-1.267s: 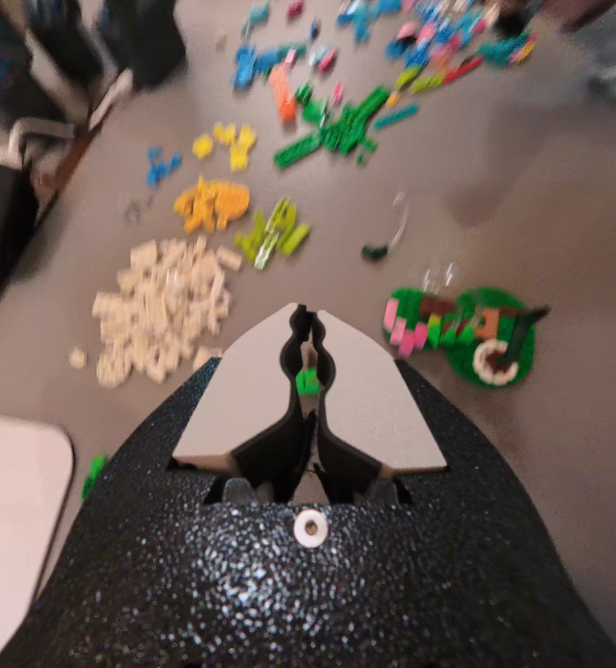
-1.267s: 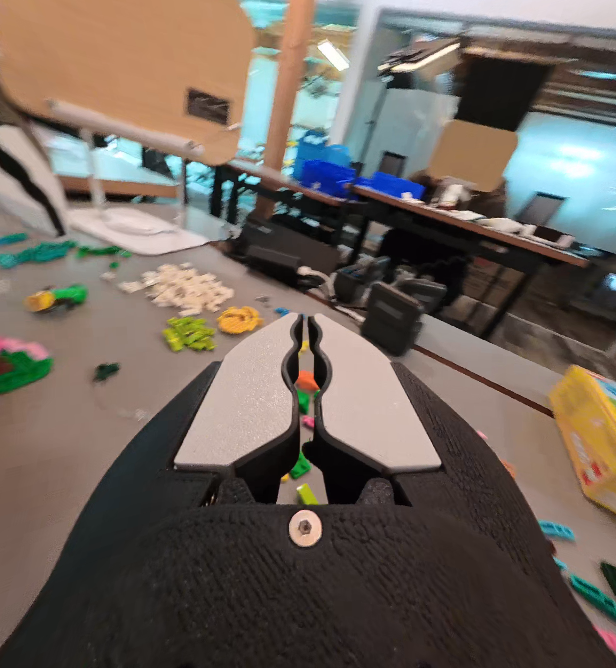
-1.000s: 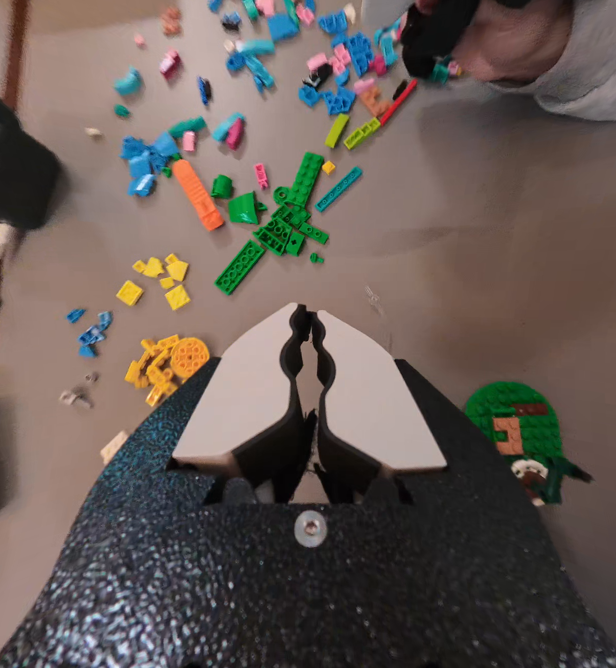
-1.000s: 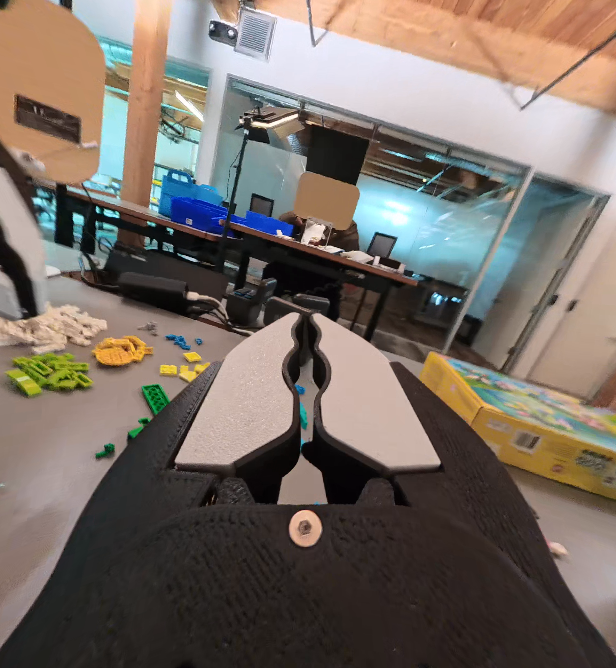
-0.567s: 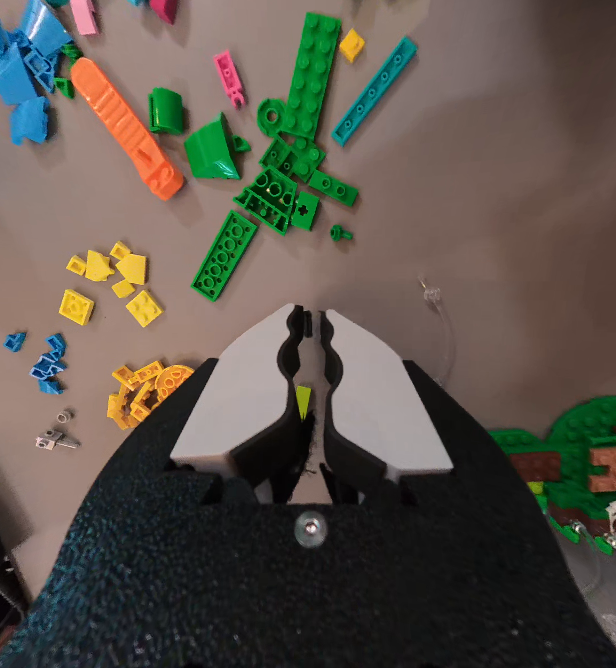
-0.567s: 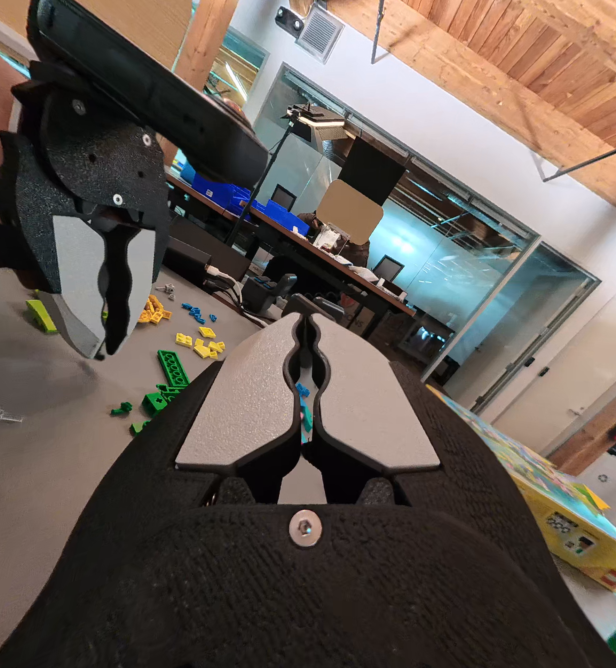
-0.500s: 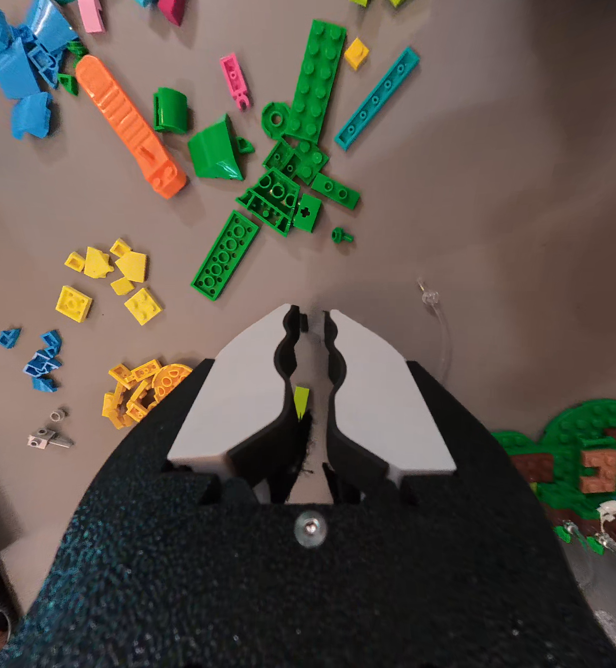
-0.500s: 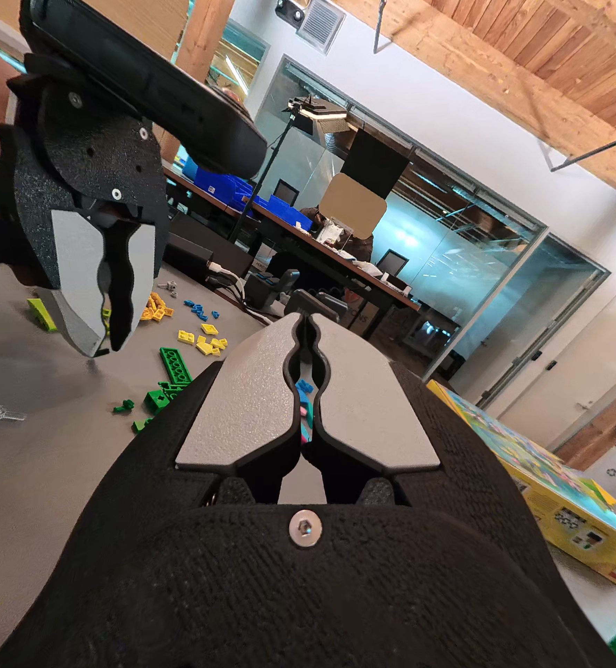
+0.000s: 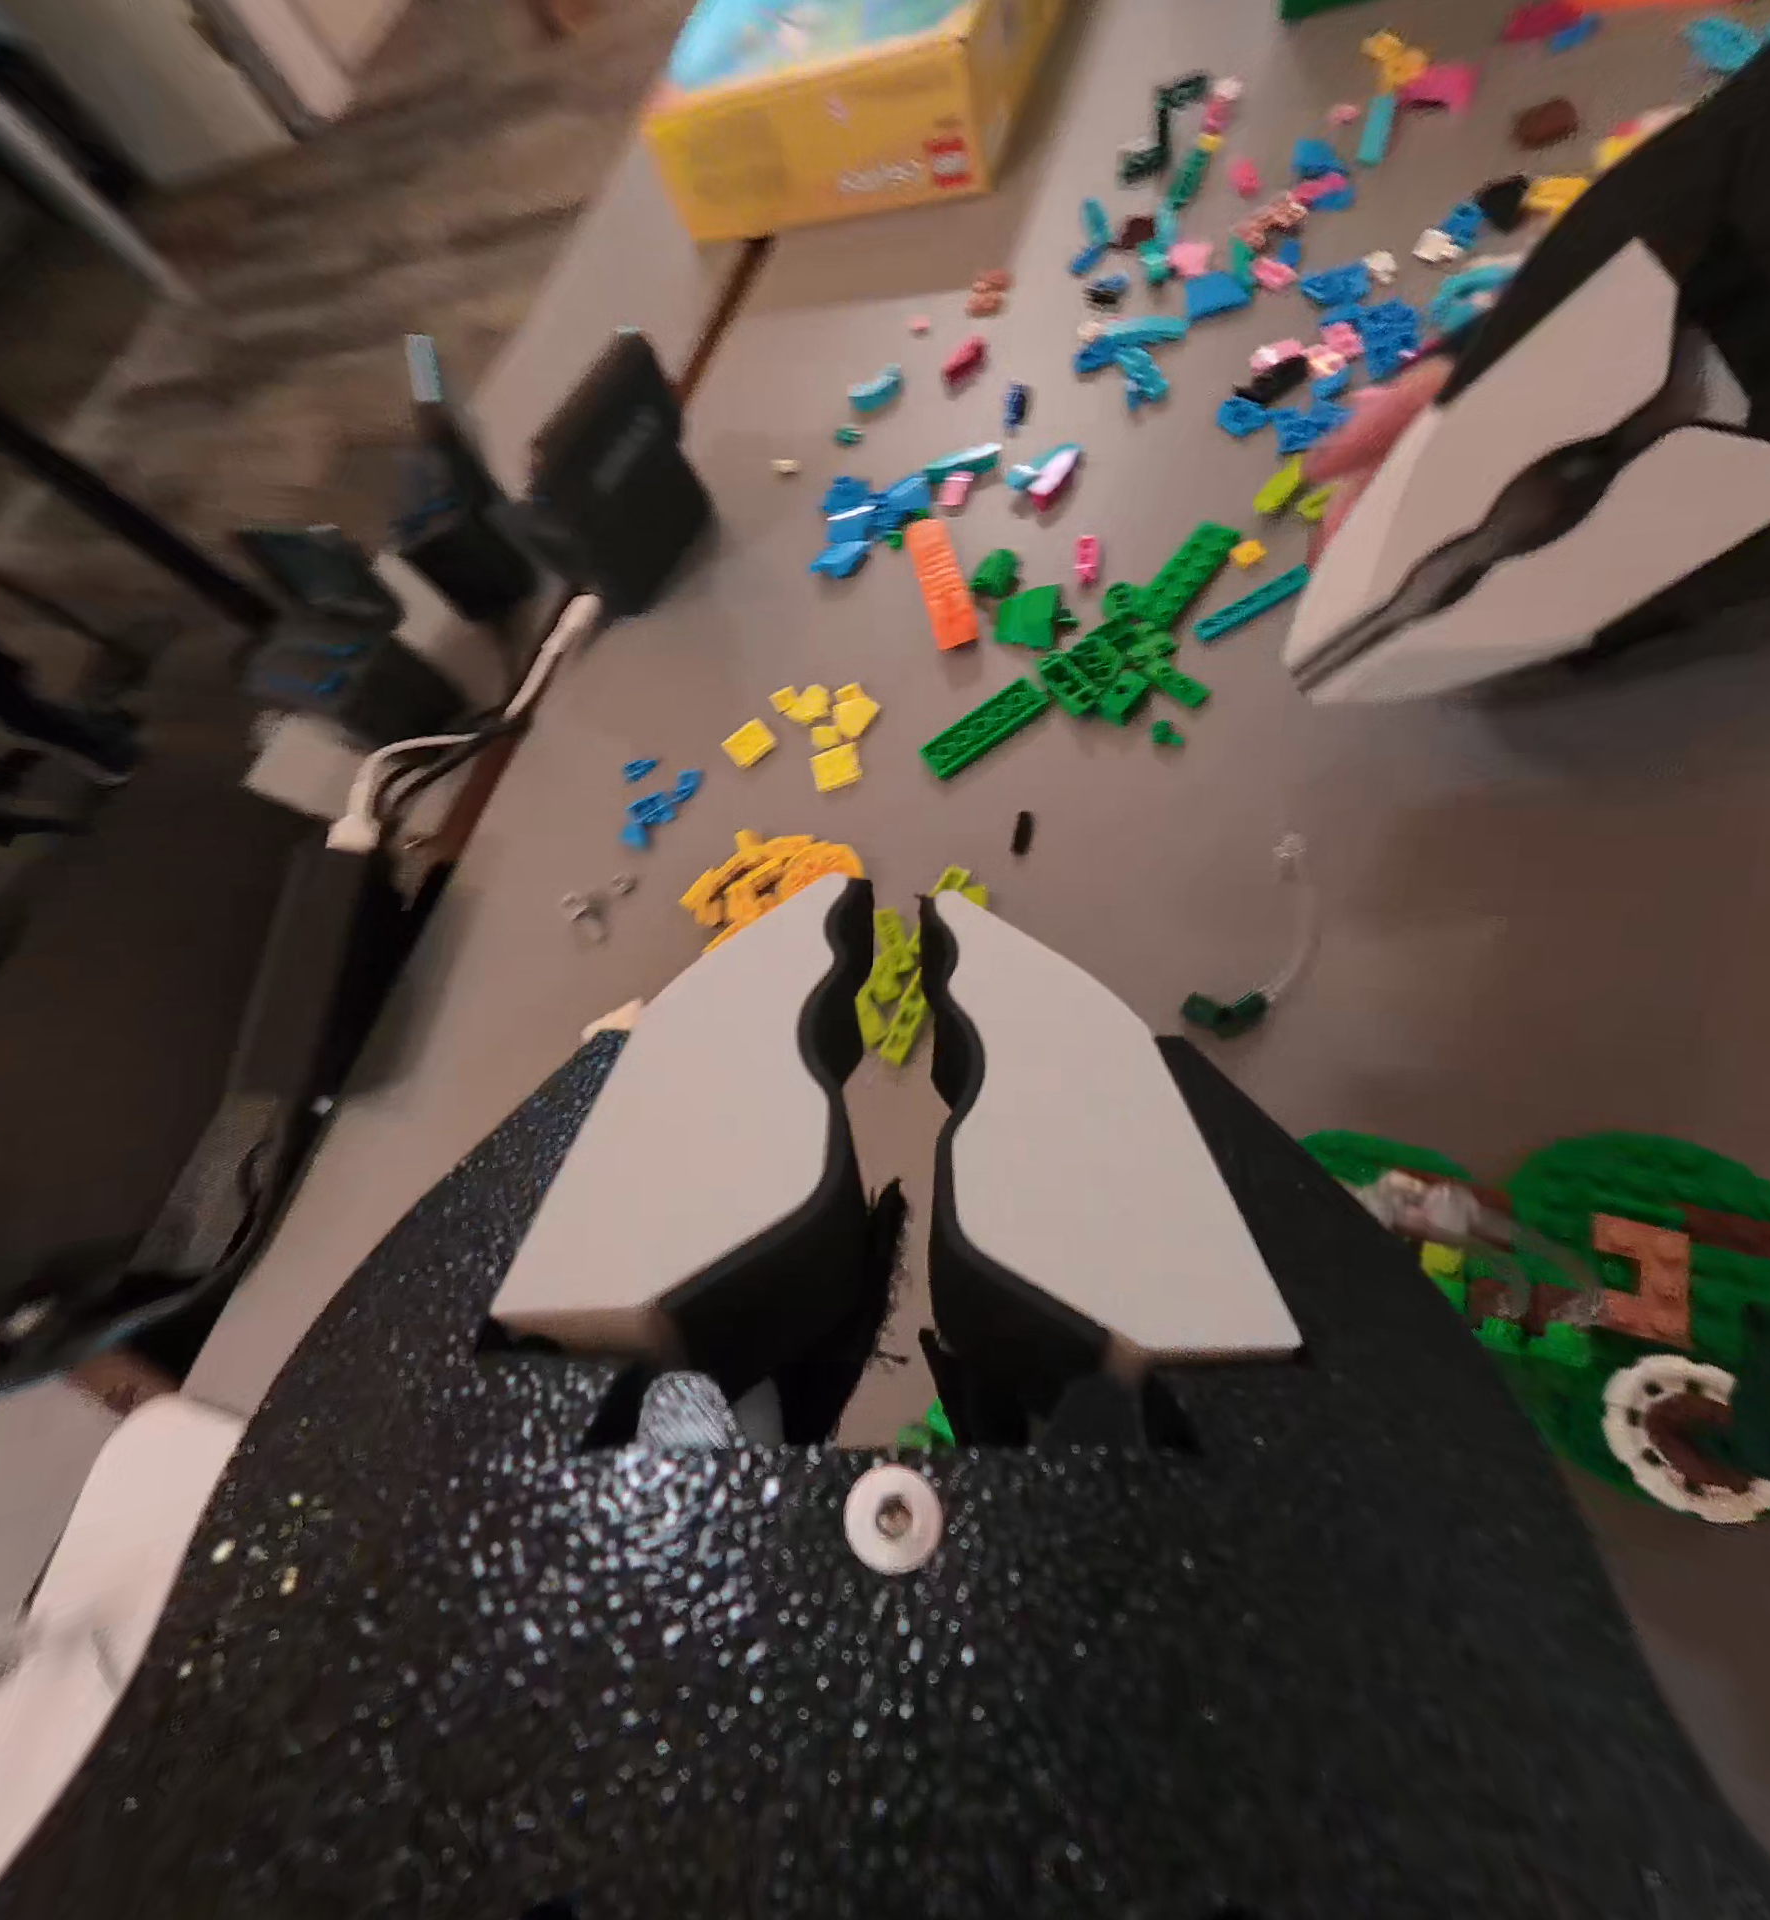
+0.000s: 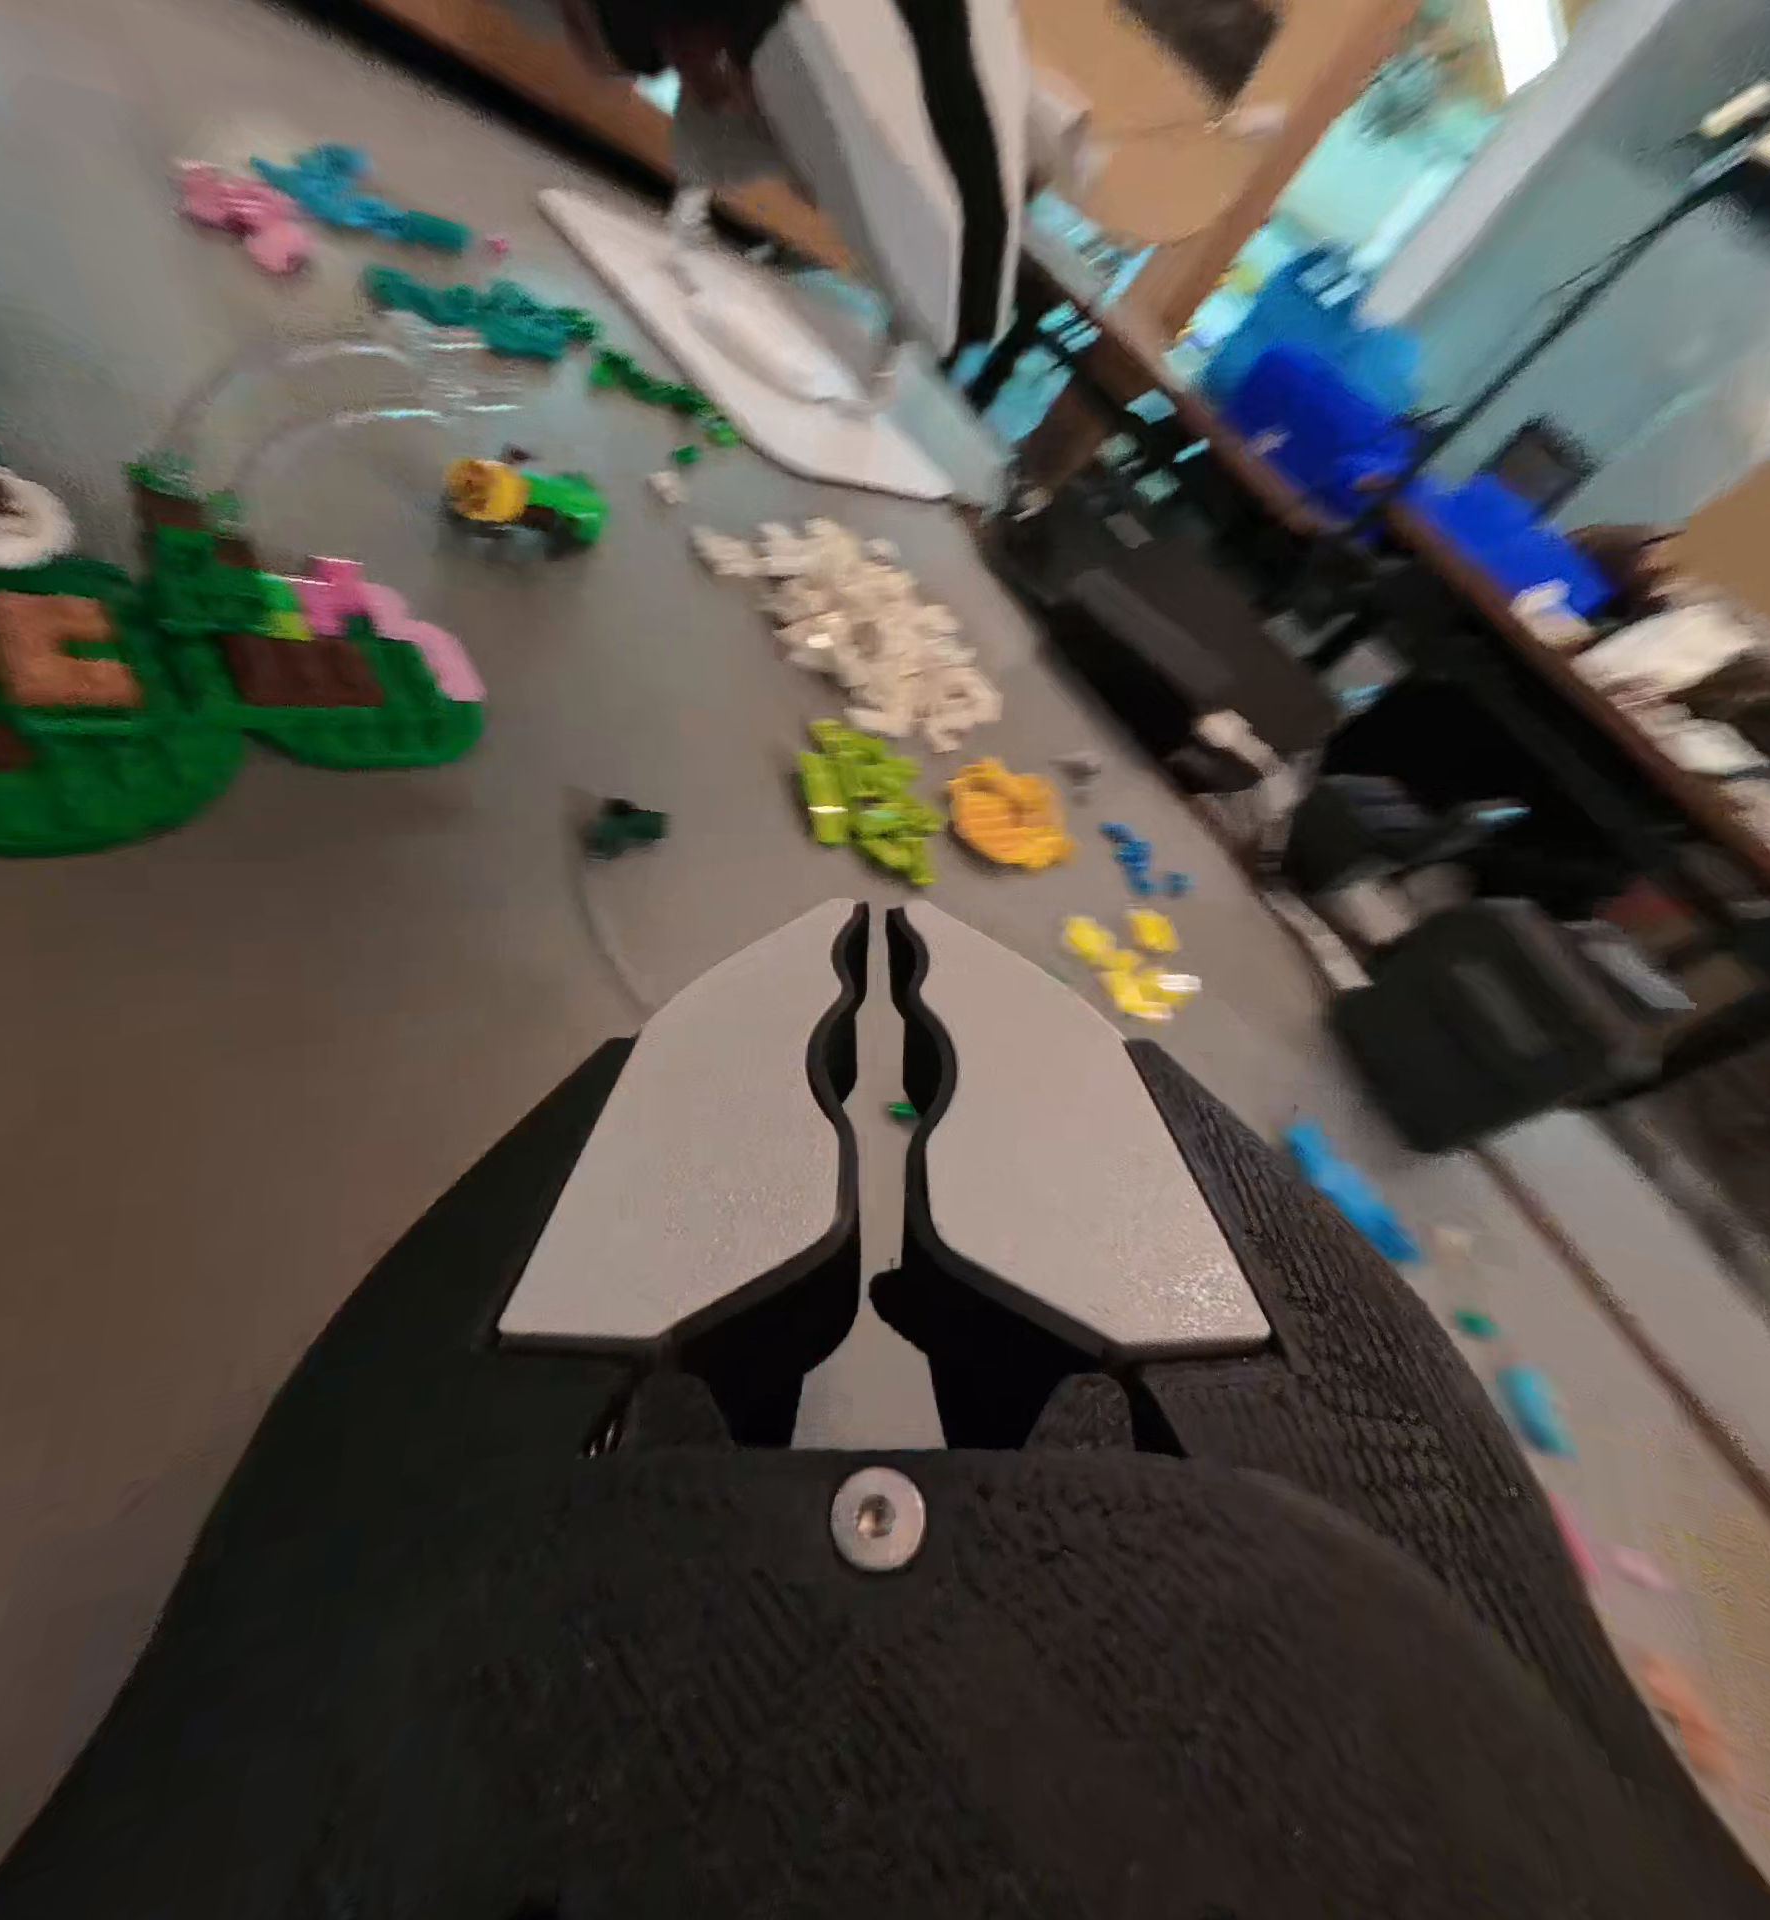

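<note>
Overhead, only the left view caught a yellow box (image 9: 819, 114) at the table's (image 9: 1483, 935) far edge; left tongs (image 9: 896, 899) slightly open, right tongs (image 10: 876, 912) nearly closed, both bare.

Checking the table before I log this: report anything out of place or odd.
One small black piece lies alone on the grey table, apart from the colour-sorted piles such as the yellow tiles and green plates. Nothing looks spilled or damaged.
</note>
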The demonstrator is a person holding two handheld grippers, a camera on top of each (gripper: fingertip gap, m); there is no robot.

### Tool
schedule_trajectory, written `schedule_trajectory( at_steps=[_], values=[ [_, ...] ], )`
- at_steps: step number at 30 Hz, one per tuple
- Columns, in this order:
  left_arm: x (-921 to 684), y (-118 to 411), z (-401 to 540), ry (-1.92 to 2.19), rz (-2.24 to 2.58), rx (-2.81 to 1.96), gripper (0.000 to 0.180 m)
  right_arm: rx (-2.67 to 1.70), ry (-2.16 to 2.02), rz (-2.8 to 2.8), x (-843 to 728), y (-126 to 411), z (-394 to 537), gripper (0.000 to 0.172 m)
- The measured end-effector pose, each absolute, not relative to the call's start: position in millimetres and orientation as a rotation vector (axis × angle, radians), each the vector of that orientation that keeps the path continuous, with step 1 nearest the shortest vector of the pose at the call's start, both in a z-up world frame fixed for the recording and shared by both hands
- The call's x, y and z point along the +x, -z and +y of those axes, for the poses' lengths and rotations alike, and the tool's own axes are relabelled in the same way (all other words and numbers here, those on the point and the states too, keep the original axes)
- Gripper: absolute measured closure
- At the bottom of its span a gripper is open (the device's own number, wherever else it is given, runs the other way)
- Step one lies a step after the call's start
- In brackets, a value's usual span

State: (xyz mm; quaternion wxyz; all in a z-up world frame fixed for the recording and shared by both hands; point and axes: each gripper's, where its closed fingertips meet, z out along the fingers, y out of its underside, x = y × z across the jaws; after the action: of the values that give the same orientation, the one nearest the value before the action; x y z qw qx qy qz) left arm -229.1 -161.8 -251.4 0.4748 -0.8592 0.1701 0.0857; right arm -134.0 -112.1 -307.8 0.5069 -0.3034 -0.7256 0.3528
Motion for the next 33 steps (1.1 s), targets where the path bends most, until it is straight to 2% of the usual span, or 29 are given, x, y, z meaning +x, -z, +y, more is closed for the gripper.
schedule_trajectory(
  at_steps=[1, 4, 8, 10, 12, 13, 17, 24, 29, 33],
  values=[
    [-234, 251, -173, -0.254, 0.364, -2.065, 0.171, -0.77, -0.901, -1.84, -137, 317, -123, 0.166],
    [-249, 253, -203, -0.345, 0.199, -1.969, 0.167, -0.882, -0.946, -2.118, -140, 346, -145, 0.152],
    [-253, 258, -230, -0.29, 0.032, -1.893, 0.14, -0.964, -0.9, -2.356, -143, 365, -161, 0.15],
    [-252, 259, -238, -0.254, -0.005, -1.863, 0.128, -1.01, -0.865, -2.422, -146, 368, -163, 0.156],
    [-249, 261, -242, -0.222, -0.006, -1.854, 0.122, -1.03, -0.832, -2.48, -146, 371, -165, 0.169],
    [-248, 262, -244, -0.209, 0.0, -1.854, 0.121, -1.004, -0.811, -2.486, -148, 371, -165, 0.169],
    [-239, 260, -241, -0.115, 0.023, -1.841, 0.121, -0.744, -0.63, -2.329, -166, 356, -155, 0.17],
    [-196, 244, -214, 0.109, 0.109, -1.807, 0.122, -0.089, -0.436, -1.715, -181, 253, -178, 0.171],
    [-177, 254, -201, 0.039, 0.21, -1.885, 0.125, 0.149, -0.218, -1.594, -173, 235, -193, 0.17],
    [-170, 254, -202, -0.078, 0.295, -1.896, 0.143, 0.318, -0.069, -1.542, -167, 233, -202, 0.171]
  ],
)
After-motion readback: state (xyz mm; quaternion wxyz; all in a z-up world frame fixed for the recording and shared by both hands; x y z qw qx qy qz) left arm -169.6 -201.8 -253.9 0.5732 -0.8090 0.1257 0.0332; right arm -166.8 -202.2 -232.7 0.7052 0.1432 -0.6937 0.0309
